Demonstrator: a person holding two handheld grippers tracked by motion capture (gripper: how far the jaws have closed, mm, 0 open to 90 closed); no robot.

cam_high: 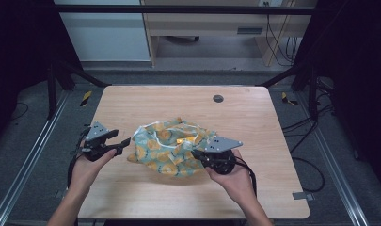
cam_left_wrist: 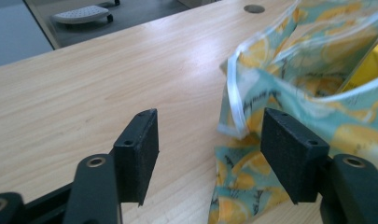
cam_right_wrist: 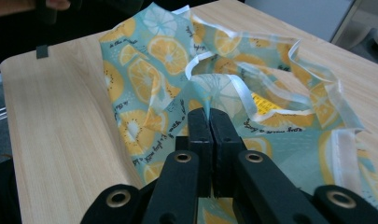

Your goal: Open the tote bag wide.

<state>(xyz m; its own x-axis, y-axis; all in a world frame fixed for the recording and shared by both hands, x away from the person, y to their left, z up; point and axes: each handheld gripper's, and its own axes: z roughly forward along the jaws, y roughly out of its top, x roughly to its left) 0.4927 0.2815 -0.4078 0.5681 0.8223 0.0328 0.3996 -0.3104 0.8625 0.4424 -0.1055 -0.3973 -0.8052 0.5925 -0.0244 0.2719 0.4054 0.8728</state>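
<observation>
We see the lemon-print bag (cam_high: 171, 148) crumpled mid-table (cam_high: 131, 197), long axis left-right, with bare wood all around. Our right gripper (cam_right_wrist: 210, 122) pinches its fabric shut; our left gripper (cam_left_wrist: 210, 149) stands spread beside its white-trimmed edge, touching nothing. The left gripper view reveals something yellow inside the bag.

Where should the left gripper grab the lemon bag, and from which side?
Probably the white-trimmed rim at the bag's left end, where it folds into a raised corner. The left gripper sits open right beside that edge, so it could come in sideways from the bag's left and pinch the thin, firm trim. The right gripper is shut on the fabric at the other side.
</observation>
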